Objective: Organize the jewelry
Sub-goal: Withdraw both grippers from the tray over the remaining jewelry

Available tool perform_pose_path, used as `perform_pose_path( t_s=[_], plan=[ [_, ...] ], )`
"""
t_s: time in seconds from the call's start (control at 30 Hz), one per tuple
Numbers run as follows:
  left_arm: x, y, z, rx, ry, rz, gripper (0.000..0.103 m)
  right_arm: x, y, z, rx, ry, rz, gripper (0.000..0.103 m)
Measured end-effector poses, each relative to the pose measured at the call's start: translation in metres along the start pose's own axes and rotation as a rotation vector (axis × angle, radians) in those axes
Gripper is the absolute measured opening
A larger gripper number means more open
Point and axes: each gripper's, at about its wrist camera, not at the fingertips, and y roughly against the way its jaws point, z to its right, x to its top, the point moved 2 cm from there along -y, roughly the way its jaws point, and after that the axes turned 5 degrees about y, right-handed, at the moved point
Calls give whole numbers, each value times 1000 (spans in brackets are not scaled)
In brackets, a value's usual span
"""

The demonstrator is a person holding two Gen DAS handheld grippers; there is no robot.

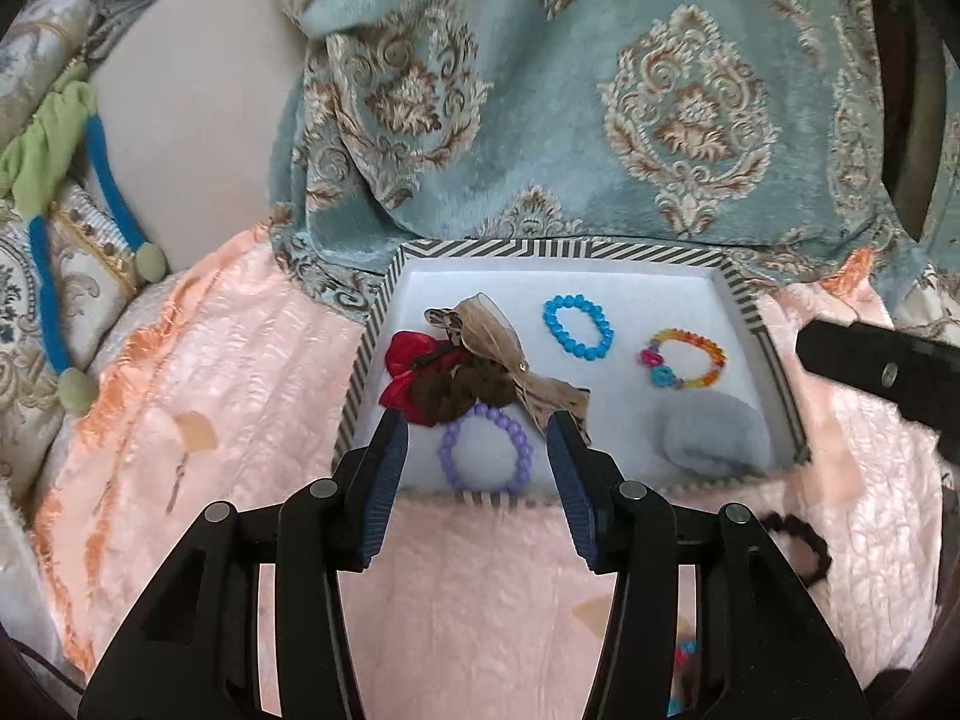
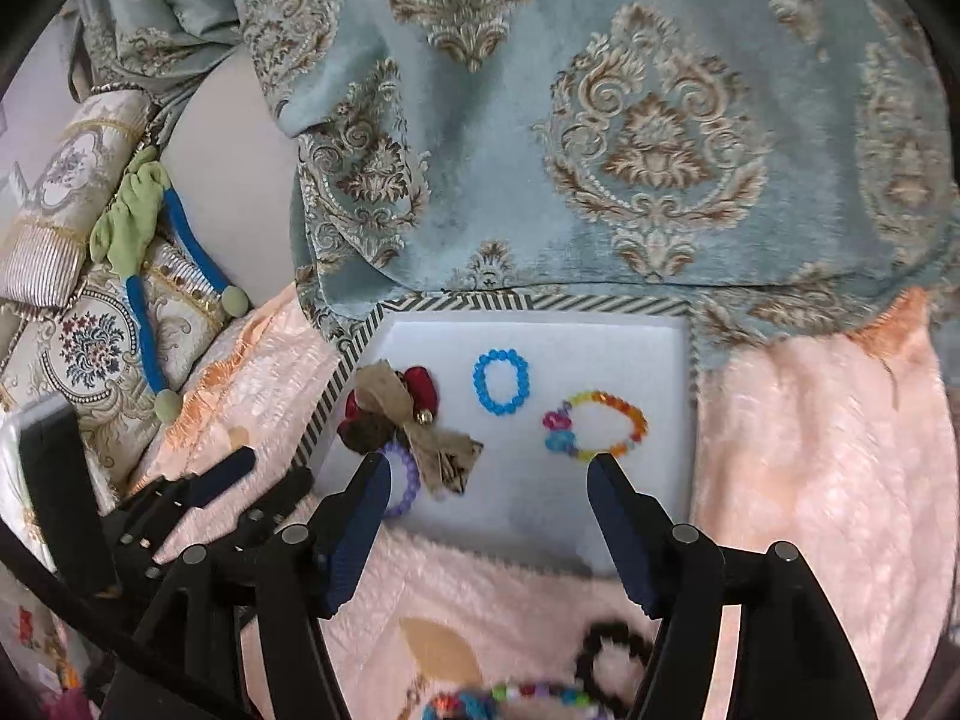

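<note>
Looking down my right claw (image 2: 486,468), its jaws parted and holding nothing, I see the dark beaded bracelet (image 2: 612,660) lying on the pink blanket (image 2: 810,450) at lower centre — below the fingertips, nearer me than the striped tray (image 2: 693,348). My left claw (image 1: 477,429), likewise spread and empty, points at the purple bracelet (image 1: 486,450) already in the tray; there the dark bracelet sits far lower right. I judge the right hand nearer — it must draw back.

Soft, even daylight; both views bend strongly toward dark rounded corners, with slight blur along the lower edges.
</note>
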Motion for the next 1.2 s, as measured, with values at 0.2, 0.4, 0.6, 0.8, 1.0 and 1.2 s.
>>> perform_pose_path(
  t_s=[0.2,0.4,0.6,0.8,1.0,1.2],
  plan=[
    [-20,30,0,15,-5,24,49,-36,23,-10,-17,-6,12,66],
    [-38,55,-7,23,19,37,50,-64,41,-21,-28,-1,15,68],
    [-51,73,-10,25,29,54,55,-84,55,-32,-28,11,22,70],
    [-61,86,-13,14,50,54,55,-94,68,-40,-40,31,32,70],
    [-70,94,-12,8,51,50,55,-100,79,-42,-48,42,36,73],
    [-73,99,-9,-3,49,47,55,-104,88,-43,-54,43,44,73]
  ],
)
